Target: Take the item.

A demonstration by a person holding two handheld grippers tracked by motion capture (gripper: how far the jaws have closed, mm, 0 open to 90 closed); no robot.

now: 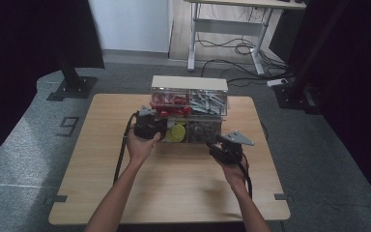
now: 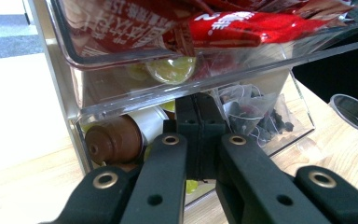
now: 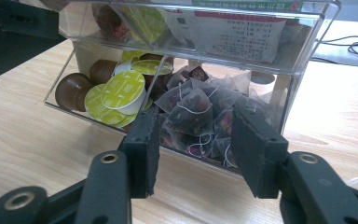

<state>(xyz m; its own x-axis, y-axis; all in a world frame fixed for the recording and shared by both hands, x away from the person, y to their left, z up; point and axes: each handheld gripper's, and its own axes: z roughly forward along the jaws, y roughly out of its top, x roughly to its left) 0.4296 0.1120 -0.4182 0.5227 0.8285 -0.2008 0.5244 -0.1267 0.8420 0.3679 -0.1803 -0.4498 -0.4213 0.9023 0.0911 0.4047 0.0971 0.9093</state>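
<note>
Clear two-tier organiser (image 1: 189, 104) standing at the far middle of the table (image 1: 174, 193), lower drawer tipped open toward the near edge. Left gripper (image 2: 196, 135) clenched tight, jaws pressed together at the front lip of the lower drawer (image 2: 279, 135), steadying the box beside the coffee capsules (image 2: 114, 137). Right gripper (image 3: 193, 144) parted and empty, jaws flanking the pile of pyramid tea bags (image 3: 191, 112) in the right compartment, pads not yet on any of them. Best to come in slow and level over the drawer wall, centre on the single uppermost bag (strings tangle easily, so avoid pinching two), close gently on the mesh body rather than the thread, then lift straight out. Left side to be held firm throughout, lest the light box slide
</note>
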